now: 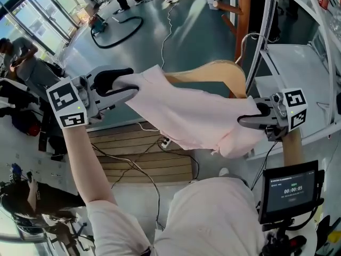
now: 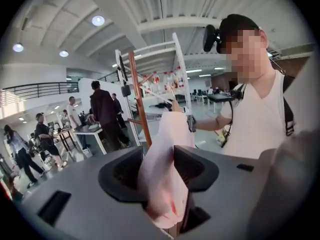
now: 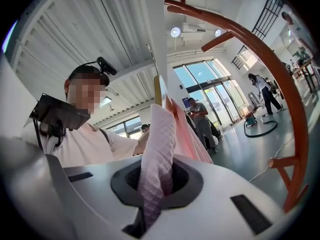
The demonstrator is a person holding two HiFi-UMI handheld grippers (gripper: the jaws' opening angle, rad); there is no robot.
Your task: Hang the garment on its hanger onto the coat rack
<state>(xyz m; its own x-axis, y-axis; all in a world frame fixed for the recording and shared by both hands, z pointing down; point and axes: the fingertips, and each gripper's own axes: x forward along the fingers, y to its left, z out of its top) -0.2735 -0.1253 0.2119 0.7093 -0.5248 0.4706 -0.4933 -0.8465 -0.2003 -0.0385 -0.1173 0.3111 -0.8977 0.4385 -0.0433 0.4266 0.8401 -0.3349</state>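
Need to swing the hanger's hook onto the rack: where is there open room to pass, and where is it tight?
Open: above the garment, between left gripper and rack pole. Tight: around the hook, beside pole and white frame.

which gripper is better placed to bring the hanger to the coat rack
Right, probably: the right gripper grips the garment beside the coat rack, near the hanger; the left gripper holds the far side.

The pale pink quilted fabric garment [image 1: 197, 116] is stretching from 9 to 3 o'clock, its ends sitting between the jaws of the left gripper [image 1: 130, 83] and the right gripper [image 1: 250, 115]. The curved light wooden hanger [image 1: 213, 71] is lying partly under it toward 12, with the reddish-brown wooden coat rack post [image 1: 243, 15] standing behind at 1 o'clock.
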